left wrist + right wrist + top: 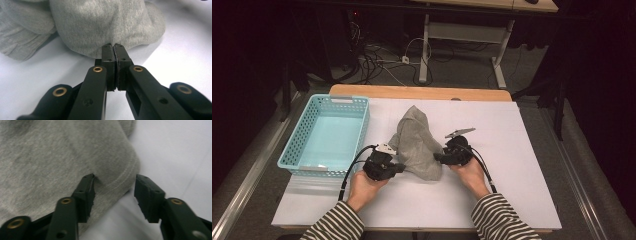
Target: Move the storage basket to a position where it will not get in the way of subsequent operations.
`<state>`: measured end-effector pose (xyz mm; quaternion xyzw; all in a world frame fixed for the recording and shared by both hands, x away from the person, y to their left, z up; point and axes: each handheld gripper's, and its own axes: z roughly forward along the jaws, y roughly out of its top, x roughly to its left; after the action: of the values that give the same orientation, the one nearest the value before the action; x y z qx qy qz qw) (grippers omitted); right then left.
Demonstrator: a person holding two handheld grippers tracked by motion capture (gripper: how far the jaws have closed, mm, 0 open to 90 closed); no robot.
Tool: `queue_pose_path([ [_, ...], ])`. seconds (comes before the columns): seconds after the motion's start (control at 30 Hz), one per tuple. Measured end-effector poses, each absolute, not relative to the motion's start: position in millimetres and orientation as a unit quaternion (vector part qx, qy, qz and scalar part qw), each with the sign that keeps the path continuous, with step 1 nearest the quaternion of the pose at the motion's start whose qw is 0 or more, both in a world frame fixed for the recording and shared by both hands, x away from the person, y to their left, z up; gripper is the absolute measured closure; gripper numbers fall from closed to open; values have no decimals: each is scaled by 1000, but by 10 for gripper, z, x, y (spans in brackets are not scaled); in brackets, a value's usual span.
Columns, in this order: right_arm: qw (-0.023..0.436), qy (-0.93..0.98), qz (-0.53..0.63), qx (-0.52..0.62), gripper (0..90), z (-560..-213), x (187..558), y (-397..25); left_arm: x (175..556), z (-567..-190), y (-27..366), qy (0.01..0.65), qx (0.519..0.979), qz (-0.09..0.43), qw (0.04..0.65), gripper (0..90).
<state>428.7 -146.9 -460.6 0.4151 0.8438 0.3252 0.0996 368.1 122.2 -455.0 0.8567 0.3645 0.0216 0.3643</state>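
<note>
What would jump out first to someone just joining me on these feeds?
The crumpled grey cloth heaped mid-table between both hands. The left gripper has its jaws shut on the cloth's near edge, while the right gripper stands open around the hemmed edge, one jaw touching the fabric. To the left sits a light blue basket, nothing visible inside it.

Basket (326, 135) blocks left; table (512, 165) open right of cloth (417, 142).
</note>
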Motion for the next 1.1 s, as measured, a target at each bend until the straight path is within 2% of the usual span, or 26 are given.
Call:
queue_pose_path([
  [0.1, 95, 850, 323, 405, 704, -4611, 4294, -1427, 3677, -4565, 1217, 365, 852, 30, 375, 815],
  [0.2, 85, 856, 323, 394, 846, -4617, 4290, -1414, 3692, -4549, 1236, 380, 838, 35, 391, 665],
  [0.27, 89, 864, 318, 381, 893, -4605, 4270, -1402, 3697, -4530, 1252, 389, 828, 30, 402, 560],
  [0.5, 90, 877, 304, 361, 900, -4560, 4150, -1360, 3656, -4485, 1215, 388, 829, 56, 399, 423],
  [0.9, 81, 897, 296, 317, 900, -4564, 3853, -1209, 3640, -4451, 1150, 378, 838, 51, 391, 373],
  [1.1, 98, 901, 294, 302, 900, -4520, 3807, -1158, 3662, -4519, 1028, 378, 842, 39, 382, 348],
])
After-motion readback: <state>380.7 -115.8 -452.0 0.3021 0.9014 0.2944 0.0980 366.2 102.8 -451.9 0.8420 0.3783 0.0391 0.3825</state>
